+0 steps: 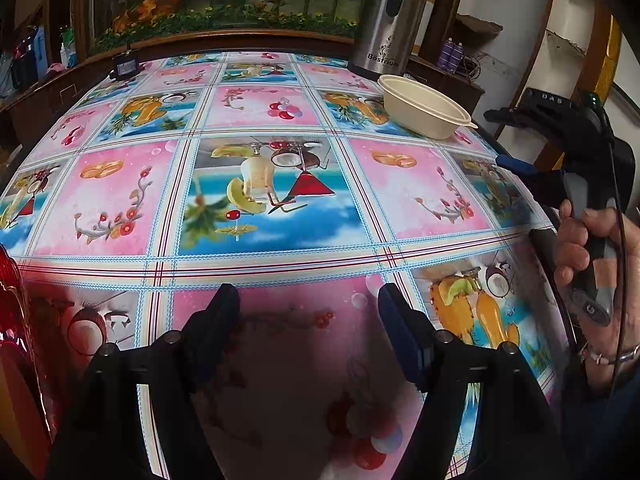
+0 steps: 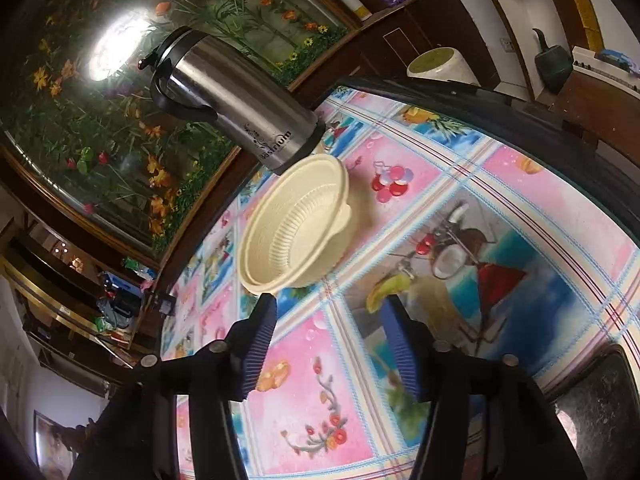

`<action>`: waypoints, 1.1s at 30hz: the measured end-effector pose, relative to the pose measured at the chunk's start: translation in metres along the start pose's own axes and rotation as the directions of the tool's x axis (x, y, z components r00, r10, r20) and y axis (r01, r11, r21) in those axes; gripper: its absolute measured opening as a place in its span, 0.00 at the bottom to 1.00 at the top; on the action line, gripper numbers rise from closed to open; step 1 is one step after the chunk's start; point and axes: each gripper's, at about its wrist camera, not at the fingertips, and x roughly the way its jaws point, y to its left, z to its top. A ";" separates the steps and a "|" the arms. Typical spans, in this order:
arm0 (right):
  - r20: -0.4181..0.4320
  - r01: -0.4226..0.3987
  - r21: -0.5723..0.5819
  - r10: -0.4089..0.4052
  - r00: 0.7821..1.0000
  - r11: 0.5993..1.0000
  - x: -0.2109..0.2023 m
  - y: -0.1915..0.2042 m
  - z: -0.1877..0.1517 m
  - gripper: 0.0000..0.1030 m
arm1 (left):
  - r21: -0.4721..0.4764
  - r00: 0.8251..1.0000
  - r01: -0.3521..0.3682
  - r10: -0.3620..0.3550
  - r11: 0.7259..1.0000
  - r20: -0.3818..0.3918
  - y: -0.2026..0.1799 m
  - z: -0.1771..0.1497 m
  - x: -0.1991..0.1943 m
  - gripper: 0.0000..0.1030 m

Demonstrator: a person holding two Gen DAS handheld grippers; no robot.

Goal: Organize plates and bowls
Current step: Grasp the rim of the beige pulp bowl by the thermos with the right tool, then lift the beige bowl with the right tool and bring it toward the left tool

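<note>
A cream ribbed bowl point(image 1: 424, 108) stands upright near the far right edge of the table, next to a steel flask. In the right wrist view the bowl point(image 2: 296, 228) lies just beyond my right gripper point(image 2: 330, 308). Its near rim is close to the left fingertip point(image 2: 266, 312) but not between the pads. My right gripper is open and holds nothing. In the left wrist view my left gripper point(image 1: 312, 320) hovers open over the near part of the patterned tablecloth point(image 1: 256, 200), empty. A hand holds the right gripper point(image 1: 500, 140) at the right edge, fingers apart.
The steel flask point(image 1: 390, 20) stands at the back right, against the bowl's far side point(image 2: 240, 100). A red glossy object point(image 1: 8, 300) shows at the left edge. A small black box point(image 1: 126, 66) sits at the back left. A white jar point(image 2: 440, 64) stands beyond the table.
</note>
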 end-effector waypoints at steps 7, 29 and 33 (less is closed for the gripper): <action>-0.026 0.051 0.003 -0.051 0.998 0.999 0.024 0.015 0.026 0.64 | -0.005 1.000 0.001 -0.001 1.000 0.002 0.000 0.000 0.000 0.70; -0.283 0.040 -0.199 -0.097 0.954 0.979 0.011 0.037 -0.020 0.15 | -0.028 0.999 0.016 -0.015 0.999 0.031 0.005 0.000 -0.008 0.70; -0.339 -0.013 -0.256 -0.077 0.938 0.967 -0.027 0.036 -0.060 0.19 | -0.065 0.996 0.063 -0.059 0.996 0.071 0.014 -0.001 -0.022 0.70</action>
